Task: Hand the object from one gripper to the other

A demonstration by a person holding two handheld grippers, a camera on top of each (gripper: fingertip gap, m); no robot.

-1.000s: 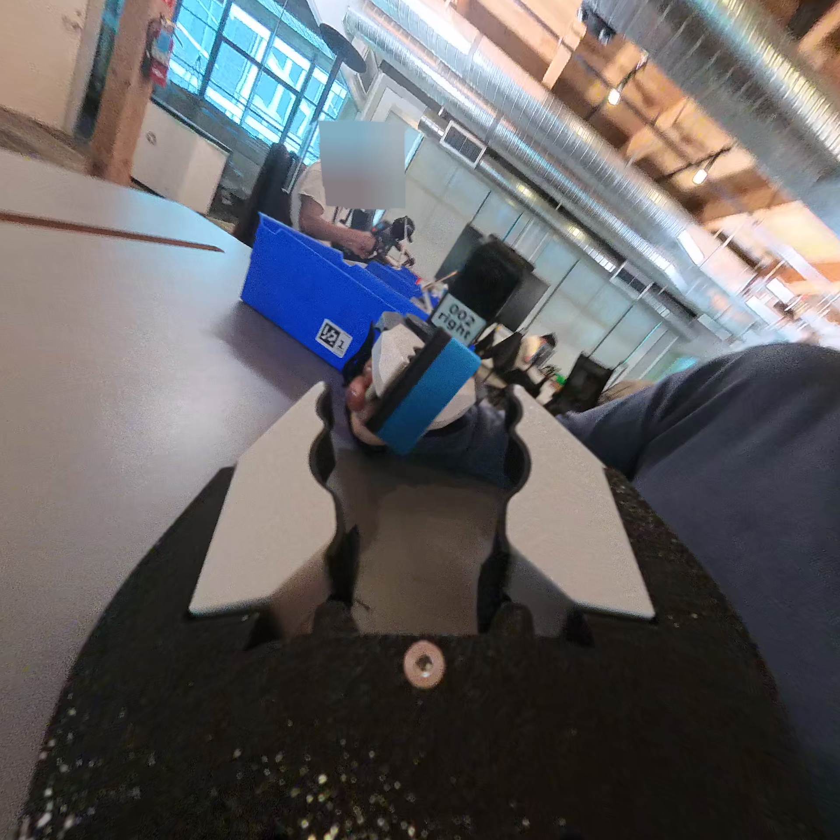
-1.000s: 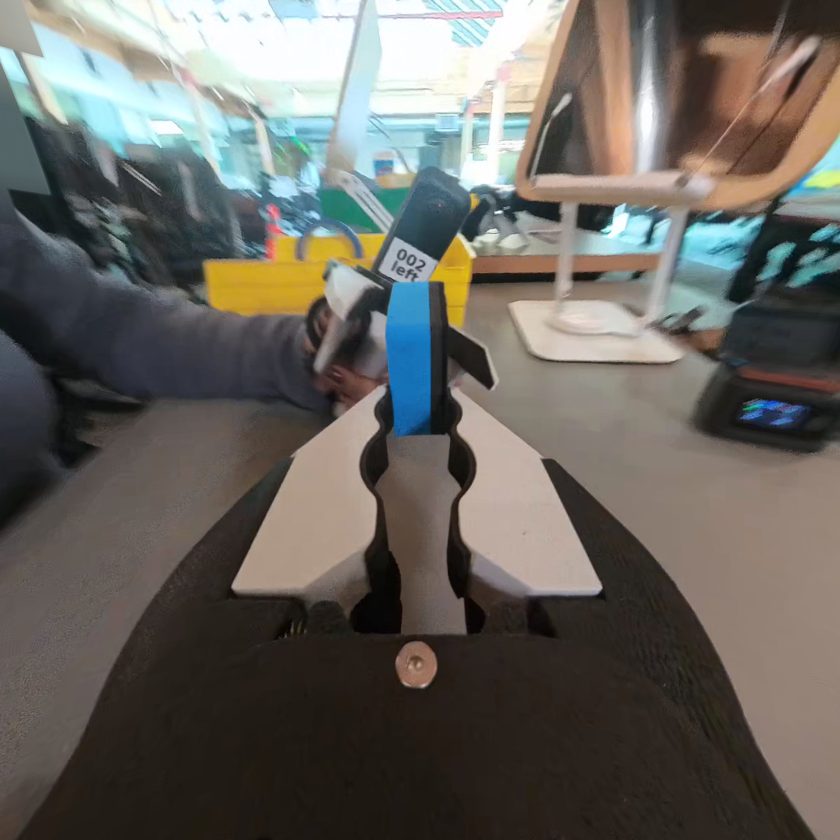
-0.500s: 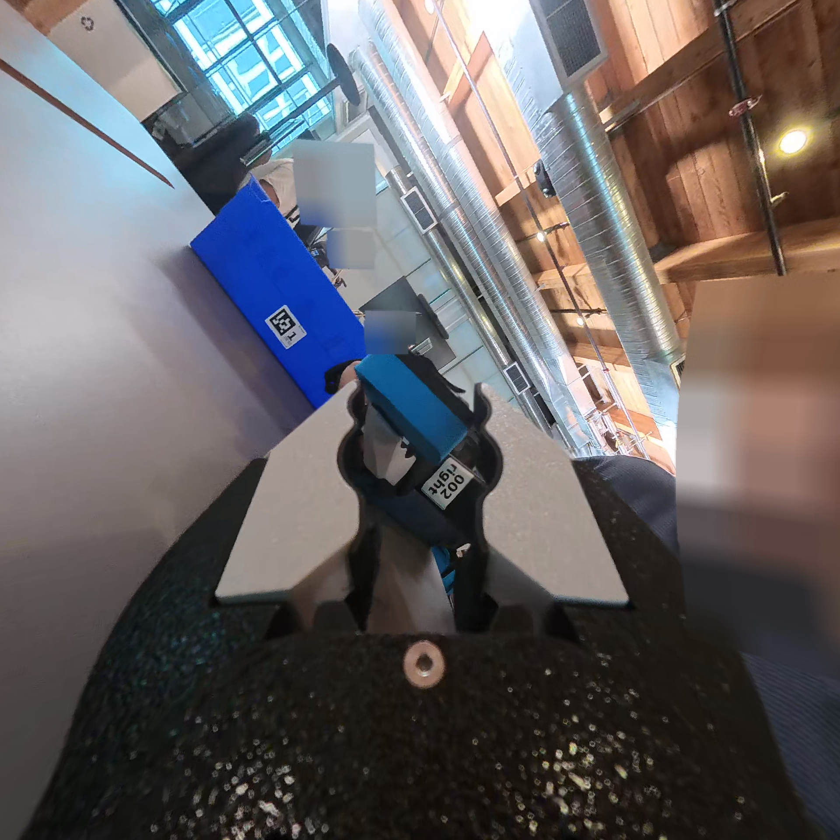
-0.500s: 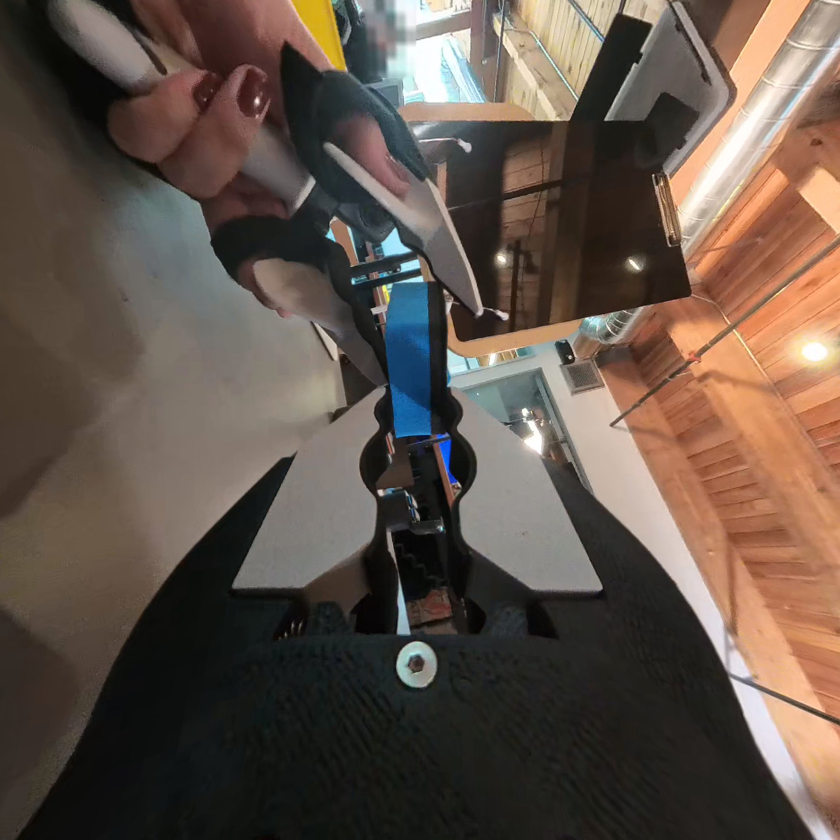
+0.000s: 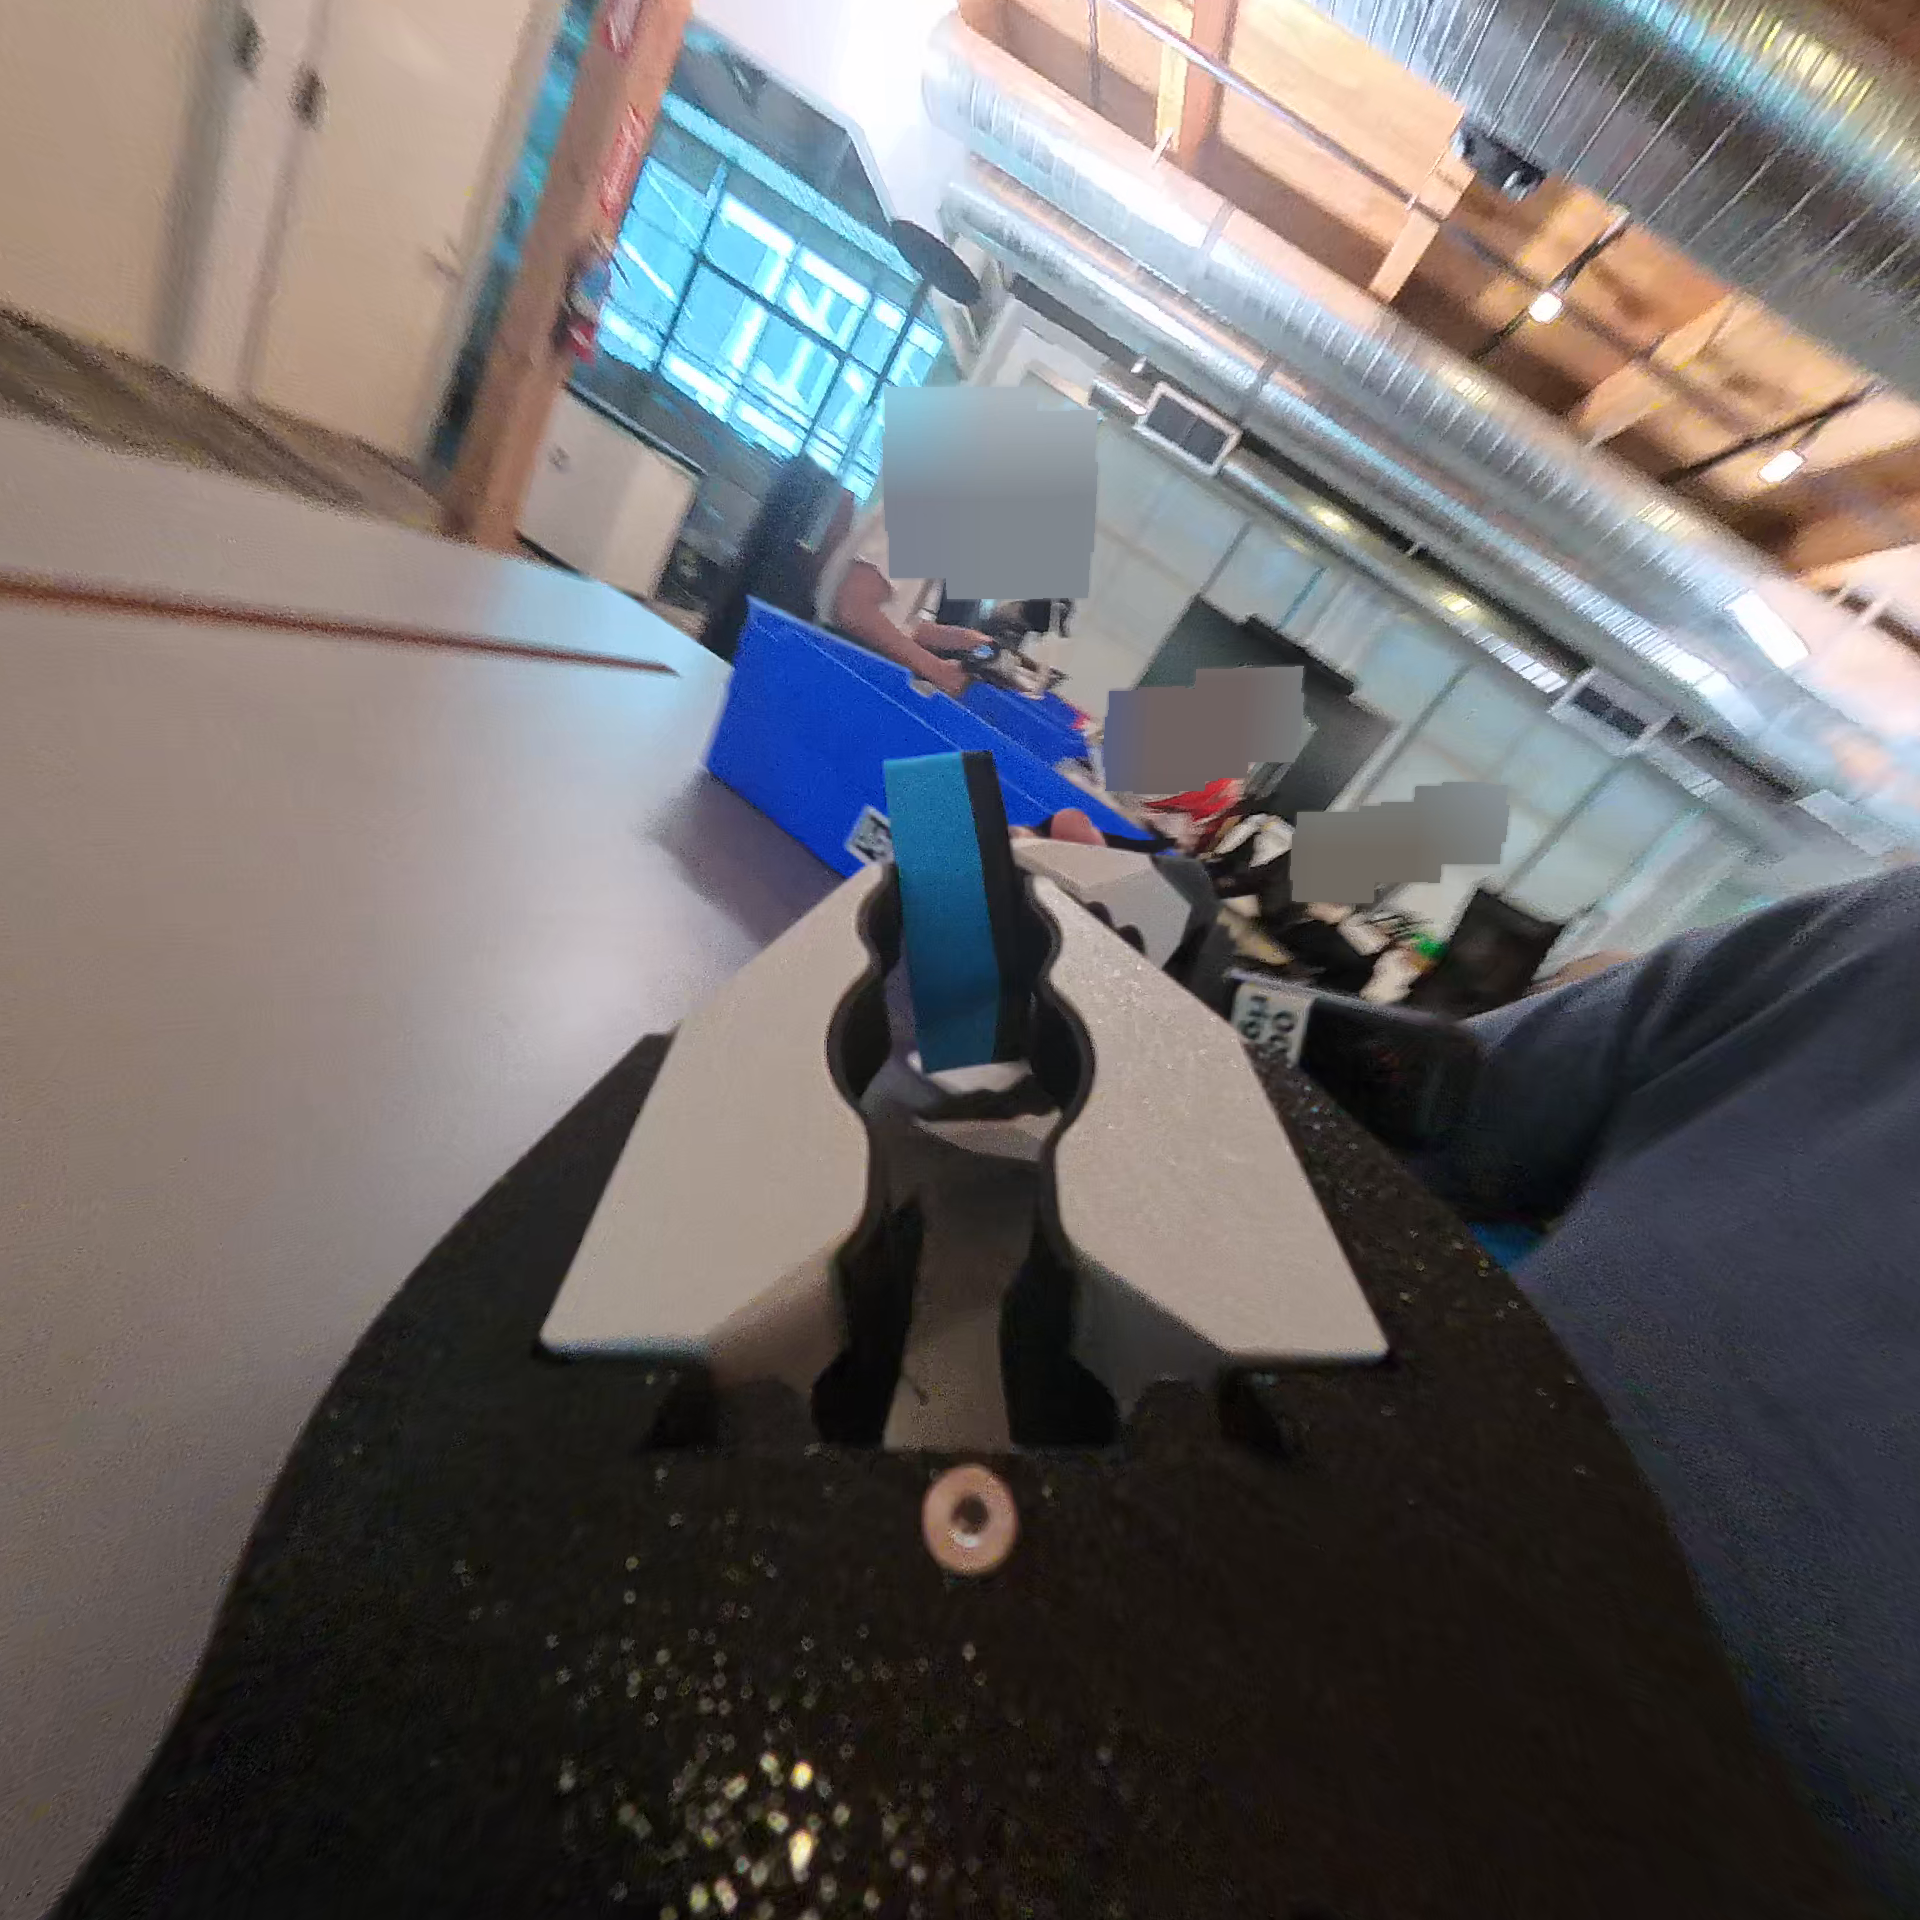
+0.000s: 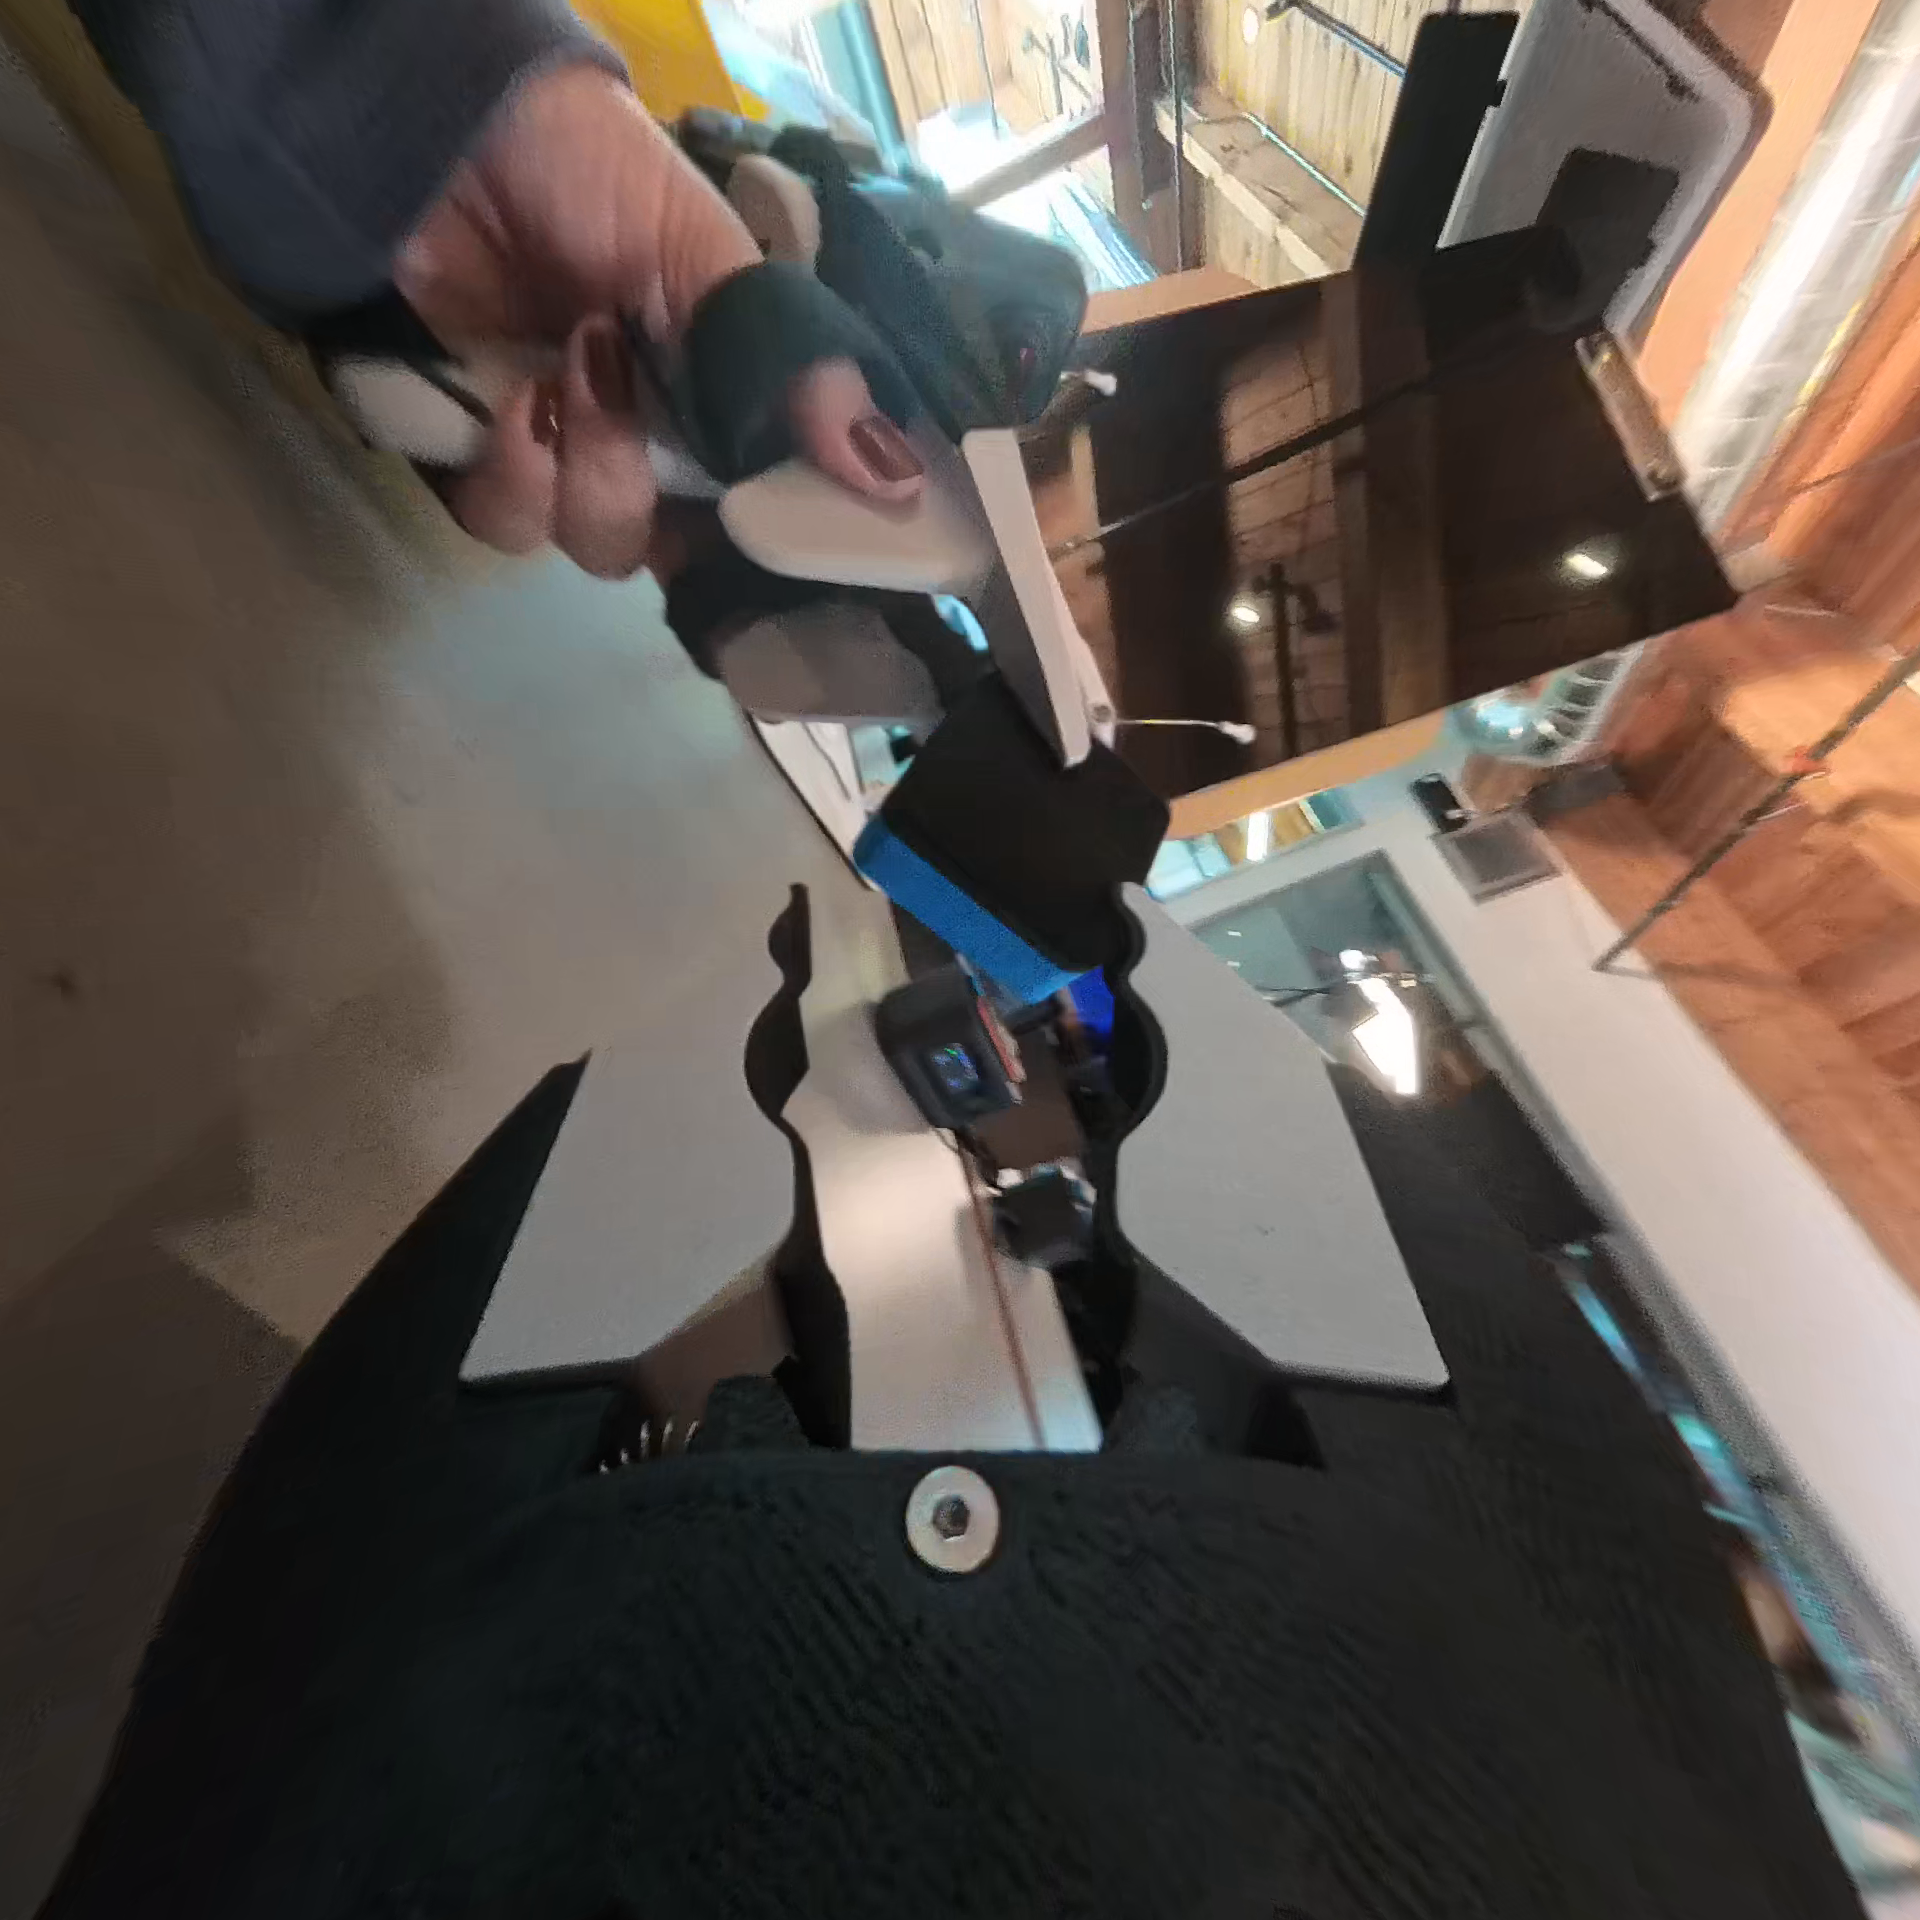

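Between the pale fingertips of my left gripper point(image 5: 956, 935), which is clamping it, the flat blue-and-black foam block point(image 5: 948, 925) is standing edge-on, and I am keeping that squeeze steady while drawing my spread-jawed, empty right gripper point(image 6: 961, 935) straight back, clear of its corner.

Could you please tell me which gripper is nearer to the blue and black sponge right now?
Left. The left gripper is clamped on the sponge; the right gripper is open, its fingers spread just below the sponge.
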